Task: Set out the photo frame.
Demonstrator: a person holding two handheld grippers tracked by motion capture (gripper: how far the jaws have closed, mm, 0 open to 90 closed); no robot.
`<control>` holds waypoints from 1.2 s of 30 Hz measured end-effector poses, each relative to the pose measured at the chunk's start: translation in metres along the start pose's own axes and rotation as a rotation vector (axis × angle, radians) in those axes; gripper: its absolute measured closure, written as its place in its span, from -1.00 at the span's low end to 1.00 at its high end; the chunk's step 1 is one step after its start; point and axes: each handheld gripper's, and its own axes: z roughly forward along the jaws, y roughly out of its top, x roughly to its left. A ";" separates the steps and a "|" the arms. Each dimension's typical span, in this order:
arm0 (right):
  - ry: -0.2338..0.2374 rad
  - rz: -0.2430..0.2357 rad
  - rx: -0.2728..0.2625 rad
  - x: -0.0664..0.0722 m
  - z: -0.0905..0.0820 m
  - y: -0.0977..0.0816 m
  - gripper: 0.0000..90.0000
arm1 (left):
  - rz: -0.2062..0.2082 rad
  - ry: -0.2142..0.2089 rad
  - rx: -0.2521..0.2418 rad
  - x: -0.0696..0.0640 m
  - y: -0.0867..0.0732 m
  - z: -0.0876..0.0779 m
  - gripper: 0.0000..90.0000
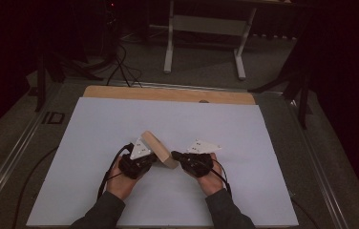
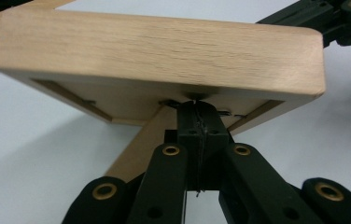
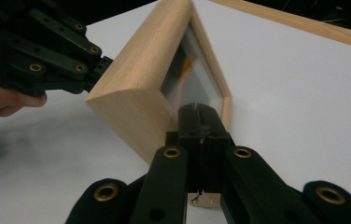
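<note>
White surface (image 1: 120,124) carries a wooden frame (image 1: 157,149) near its middle, tilted up on one edge between both grippers. Left gripper (image 2: 196,109) jaws closed, tips against the frame's back, nothing visibly pinched. Right gripper (image 3: 200,114) jaws closed too, tips touching the frame's glass-side rim. Frame's back panel faces the left gripper.

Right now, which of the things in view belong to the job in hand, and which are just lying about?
In the job:
- light wooden picture frame, propped up on edge
- left gripper, shut, tips at the frame's back
- right gripper, shut, tips against the frame's glazed front

Lying about:
- white sheet covering the table
- bare wooden board edge
- white desk legs beyond
</note>
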 end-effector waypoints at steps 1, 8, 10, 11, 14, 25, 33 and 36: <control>0.002 -0.003 0.001 0.001 0.000 0.000 0.99 | -0.001 0.000 0.000 0.000 0.000 0.000 1.00; 0.015 -0.014 0.008 0.005 0.002 0.000 0.99 | -0.009 -0.002 0.002 0.001 -0.002 0.001 1.00; 0.015 -0.015 0.010 0.006 0.003 0.000 0.99 | -0.012 -0.003 0.004 0.002 -0.002 0.001 1.00; 0.017 -0.015 0.010 0.007 0.003 0.000 0.99 | -0.014 -0.003 0.004 0.002 -0.002 0.001 1.00; 0.019 -0.019 0.013 0.008 0.004 0.000 0.99 | -0.020 -0.003 0.003 0.003 -0.003 0.002 1.00; 0.021 -0.015 0.043 0.007 0.012 -0.006 0.99 | -0.054 -0.009 0.003 0.008 -0.005 0.004 1.00; 0.029 -0.022 0.051 0.011 0.016 -0.007 0.99 | -0.080 -0.004 -0.002 0.012 -0.006 0.004 1.00; 0.033 -0.025 0.051 0.013 0.017 -0.007 0.99 | -0.085 -0.003 -0.002 0.015 -0.007 0.004 1.00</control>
